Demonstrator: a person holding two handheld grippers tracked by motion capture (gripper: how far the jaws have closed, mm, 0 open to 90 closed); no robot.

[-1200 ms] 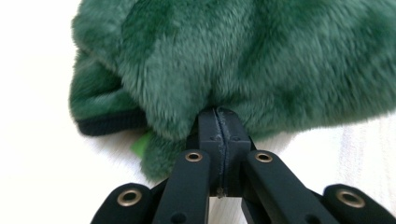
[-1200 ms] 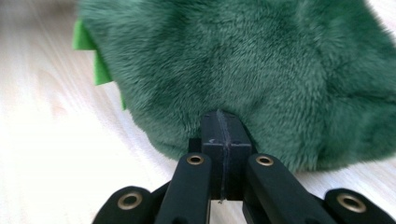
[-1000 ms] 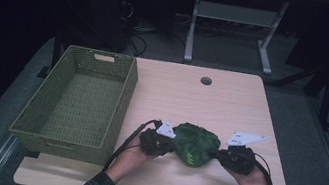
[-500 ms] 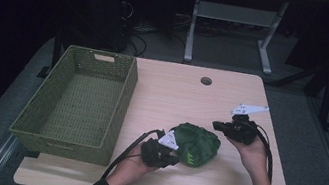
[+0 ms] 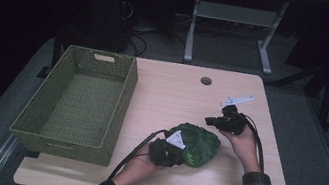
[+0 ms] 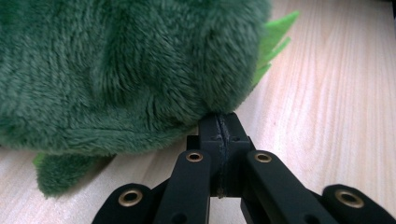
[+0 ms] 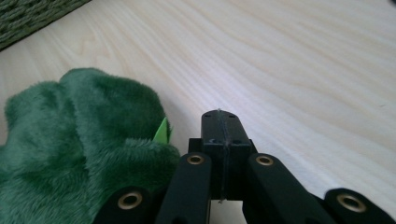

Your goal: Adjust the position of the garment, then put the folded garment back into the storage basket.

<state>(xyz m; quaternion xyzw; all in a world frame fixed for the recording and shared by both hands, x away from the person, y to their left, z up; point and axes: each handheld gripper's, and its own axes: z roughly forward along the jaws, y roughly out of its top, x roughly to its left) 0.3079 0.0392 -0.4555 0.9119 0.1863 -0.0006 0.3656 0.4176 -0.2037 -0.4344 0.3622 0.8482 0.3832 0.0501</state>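
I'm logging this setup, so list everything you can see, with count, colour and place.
Plush toy: one, dark green fuzzy fabric with light green felt spikes, near middle of the table.
Woven basket: one, olive green, rectangular, on the table's left part.
Wooden table: one, pale wood, with a round hole near its far edge.
Metal stand: one, grey, on the floor beyond the table.
Left gripper: one, black, jaws shut, tips against the toy's near side.
Right gripper: one, black, jaws shut, right of the toy.
Hands: two, one on each gripper; plaid sleeves.
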